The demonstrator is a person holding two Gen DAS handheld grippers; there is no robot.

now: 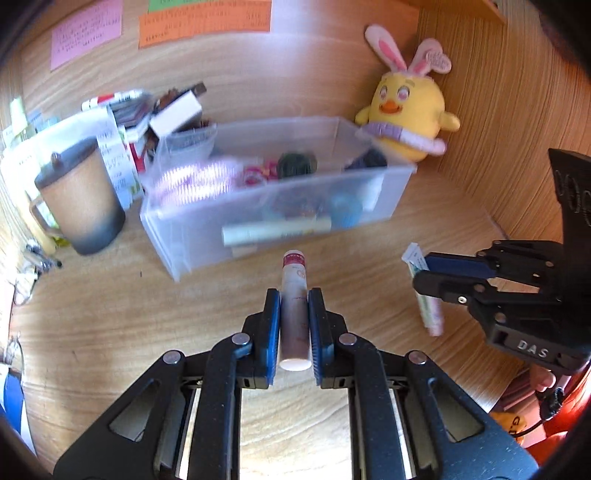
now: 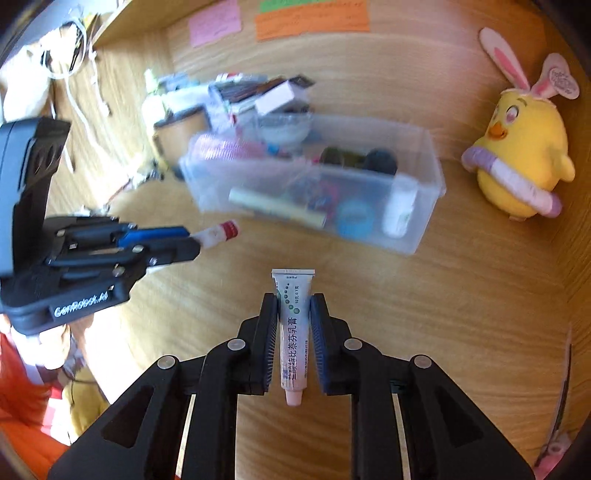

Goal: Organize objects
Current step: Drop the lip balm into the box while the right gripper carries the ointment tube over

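Note:
My left gripper (image 1: 294, 299) is shut on a white bottle with a red band (image 1: 294, 280), held above the wooden desk in front of a clear plastic bin (image 1: 391, 177). It also shows in the right wrist view (image 2: 190, 242), the bottle (image 2: 218, 232) sticking out. My right gripper (image 2: 294, 306) is shut on a small white ointment tube (image 2: 294, 325), crimped end forward. In the left wrist view the right gripper (image 1: 419, 267) holds the tube (image 1: 428, 306) at the right. The bin (image 2: 424, 147) holds several small items.
A yellow plush chick with bunny ears (image 1: 406, 110) sits against the back right corner (image 2: 521, 155). A brown lidded mug (image 1: 81, 199) and a pile of boxes and papers (image 1: 147, 122) stand left of the bin. Coloured notes (image 1: 203, 22) hang on the wooden back wall.

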